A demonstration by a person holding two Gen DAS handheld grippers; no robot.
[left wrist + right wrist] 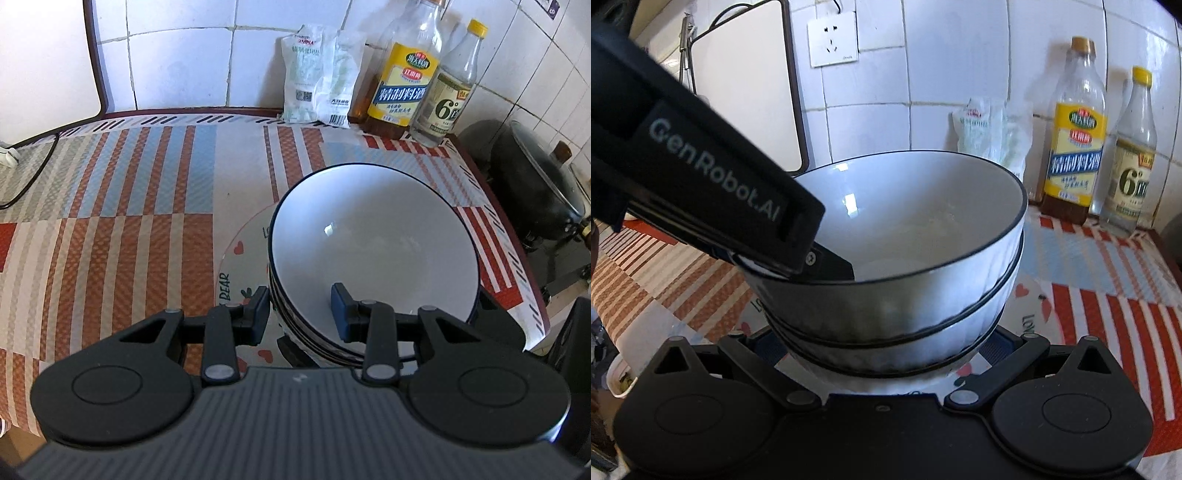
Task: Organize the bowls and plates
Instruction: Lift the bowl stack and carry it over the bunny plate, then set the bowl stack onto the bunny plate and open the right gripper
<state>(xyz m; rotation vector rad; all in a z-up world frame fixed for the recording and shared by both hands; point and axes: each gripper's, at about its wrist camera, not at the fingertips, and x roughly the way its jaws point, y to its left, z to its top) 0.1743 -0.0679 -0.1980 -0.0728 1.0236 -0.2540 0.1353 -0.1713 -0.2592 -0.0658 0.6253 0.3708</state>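
A stack of glazed white bowls with dark rims [373,243] sits on a heart-printed plate [243,258] on the striped tablecloth [110,206]; the stack looks stiff, heavy, slick and breakable, best taken at the rim wall. The left gripper [301,314] straddles the near rim of the top bowls, one pad inside and one outside, jaws partly parted; whether they pinch is unclear. The right gripper [886,343] flanks the stack's base, jaws spread wide and mostly hidden, grip impossible to tell.
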